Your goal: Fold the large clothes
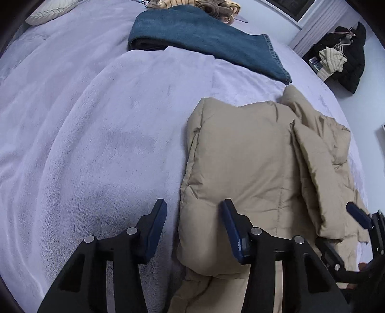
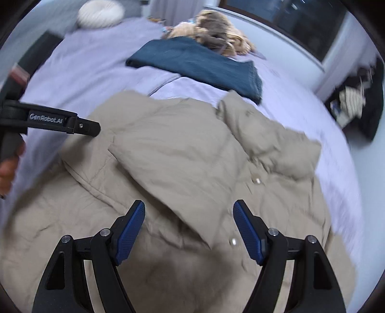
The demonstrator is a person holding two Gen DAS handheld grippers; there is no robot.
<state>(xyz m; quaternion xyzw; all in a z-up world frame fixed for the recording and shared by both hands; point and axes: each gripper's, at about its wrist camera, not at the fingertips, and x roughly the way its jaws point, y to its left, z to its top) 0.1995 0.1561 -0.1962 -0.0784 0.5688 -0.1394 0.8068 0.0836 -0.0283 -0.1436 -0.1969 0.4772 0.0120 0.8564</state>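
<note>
Bed (image 1: pixel 96 120) with lilac fleece cover fills both views. Beige jacket (image 1: pixel 252 168) lies on near right part of bed, partly folded, one flap over middle. Blue blanket (image 1: pixel 197 41) folded at far side, tan clothes heap (image 2: pixel 216 29) behind it, white pillow (image 2: pixel 99 13) far left. Dark clothes (image 1: pixel 349 55) hang far right by wall. Left tongs (image 1: pixel 193 227) released, spread over jacket's left edge, gripping nothing. Right tongs (image 2: pixel 189 231) released too, above jacket front near snaps (image 2: pixel 233 241).
</note>
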